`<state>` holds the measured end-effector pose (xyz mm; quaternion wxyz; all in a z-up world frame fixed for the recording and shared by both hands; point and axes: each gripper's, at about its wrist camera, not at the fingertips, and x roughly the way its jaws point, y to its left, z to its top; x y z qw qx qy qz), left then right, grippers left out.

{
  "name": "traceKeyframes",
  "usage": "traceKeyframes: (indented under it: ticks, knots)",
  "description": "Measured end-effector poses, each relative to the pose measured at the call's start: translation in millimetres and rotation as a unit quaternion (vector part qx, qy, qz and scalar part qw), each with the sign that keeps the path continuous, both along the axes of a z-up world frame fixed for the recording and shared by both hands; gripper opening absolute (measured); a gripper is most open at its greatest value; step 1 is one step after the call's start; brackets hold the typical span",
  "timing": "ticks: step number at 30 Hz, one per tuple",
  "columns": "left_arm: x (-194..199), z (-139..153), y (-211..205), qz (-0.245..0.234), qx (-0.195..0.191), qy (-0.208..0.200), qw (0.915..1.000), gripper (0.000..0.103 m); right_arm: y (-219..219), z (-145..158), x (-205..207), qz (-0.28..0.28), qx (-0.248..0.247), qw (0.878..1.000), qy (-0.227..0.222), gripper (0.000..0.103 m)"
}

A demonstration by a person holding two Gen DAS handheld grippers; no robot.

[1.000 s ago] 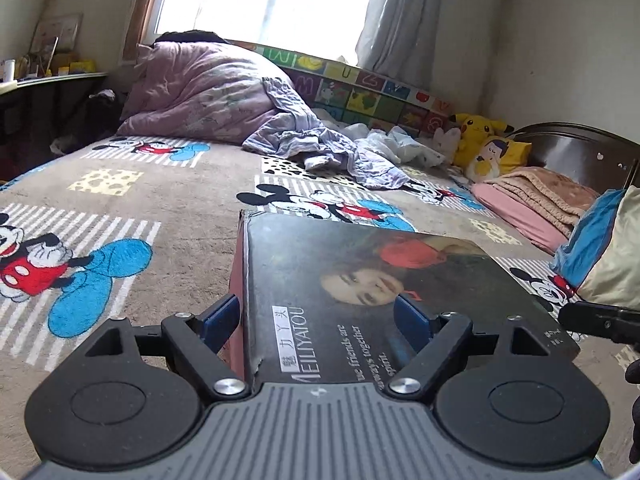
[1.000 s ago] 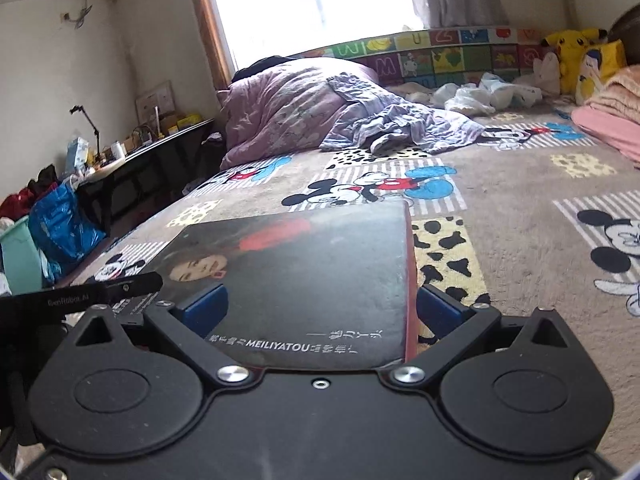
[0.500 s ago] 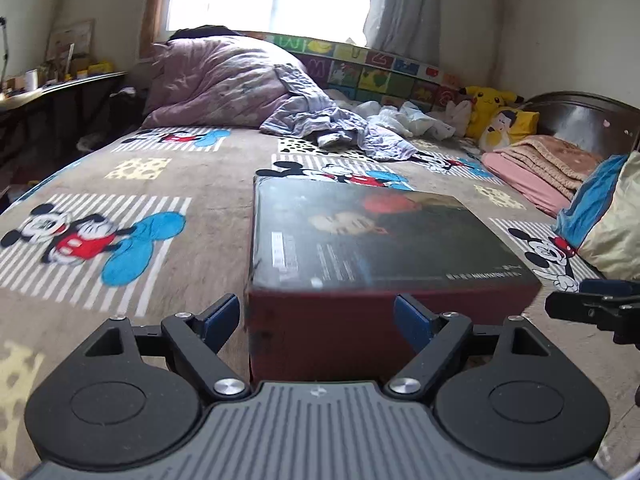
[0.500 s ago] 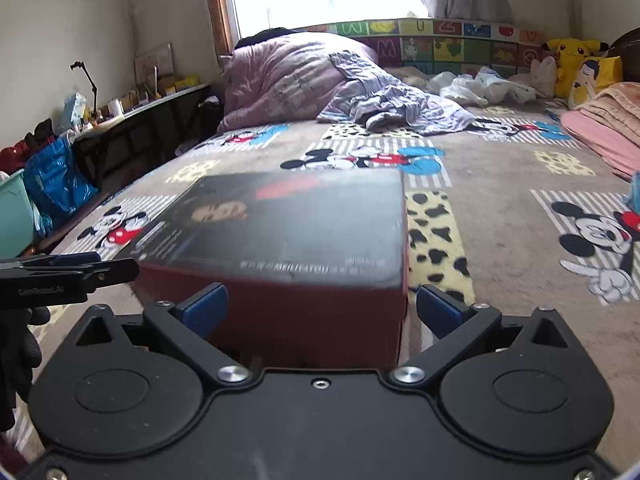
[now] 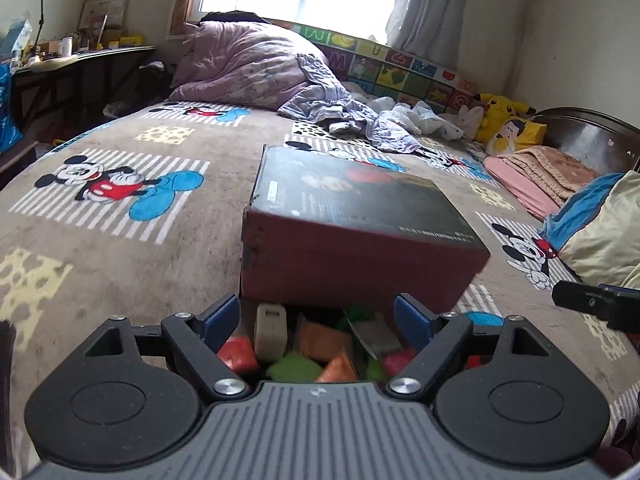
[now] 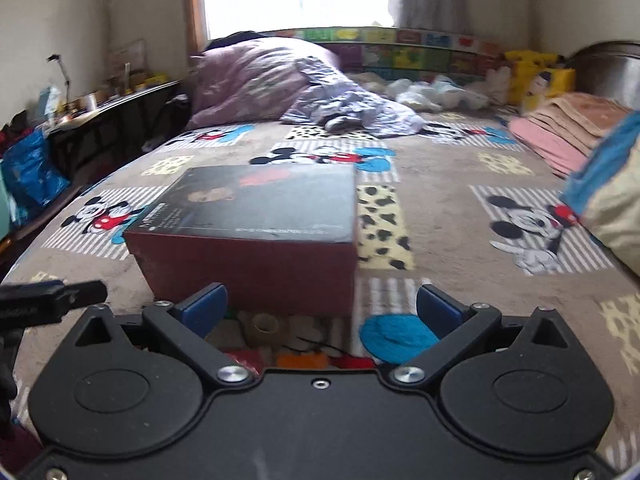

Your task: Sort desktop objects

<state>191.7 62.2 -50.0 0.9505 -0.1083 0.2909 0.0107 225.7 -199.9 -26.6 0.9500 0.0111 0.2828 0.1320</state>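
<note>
A dark red box lid (image 5: pixel 352 240) with a printed black top lies on the bed blanket; it also shows in the right wrist view (image 6: pixel 256 240). My left gripper (image 5: pixel 318 318) is open and empty, just short of the lid's near side. Below it sit small colored objects: an orange block (image 5: pixel 322 338), a beige piece (image 5: pixel 271 330), green and red pieces. My right gripper (image 6: pixel 322 306) is open and empty, in front of the lid. A tape roll (image 6: pixel 262 326) and colored pieces (image 6: pixel 300 358) lie below it.
The Mickey Mouse blanket (image 5: pixel 120 216) covers the bed. A purple quilt (image 5: pixel 248 68), loose clothes (image 5: pixel 344 116), plush toys (image 5: pixel 504 120), folded pink blankets (image 5: pixel 536 176) and a pillow (image 5: pixel 604 232) lie at the back and right. A cluttered desk (image 6: pixel 100 104) stands at the left.
Both grippers have pulled back from the lid, which now lies farther away on the blanket. Small colored objects have come into view below the grippers.
</note>
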Motion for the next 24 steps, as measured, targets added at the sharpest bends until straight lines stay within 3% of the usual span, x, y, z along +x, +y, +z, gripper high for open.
traceKeyframes:
  ticks: [7, 11, 15, 24]
  knots:
    - [-38, 7, -27, -0.01, 0.034, 0.004, 0.9994, 0.087, -18, 10, -30, -0.02, 0.006, 1.0, -0.008, 0.102]
    - [-63, 15, -41, -0.015, 0.046, -0.006, 0.9988, 0.087, -31, 15, -53, -0.003, 0.043, 0.999, -0.017, 0.102]
    - [-85, 23, -56, -0.008, 0.076, -0.003, 0.9971, 0.087, -40, 11, -68, 0.0, 0.075, 0.997, 0.015, 0.102]
    - [-144, 44, -73, -0.012, 0.091, -0.016, 0.9957, 0.087, -32, 15, -125, 0.012, 0.044, 0.998, 0.042, 0.102]
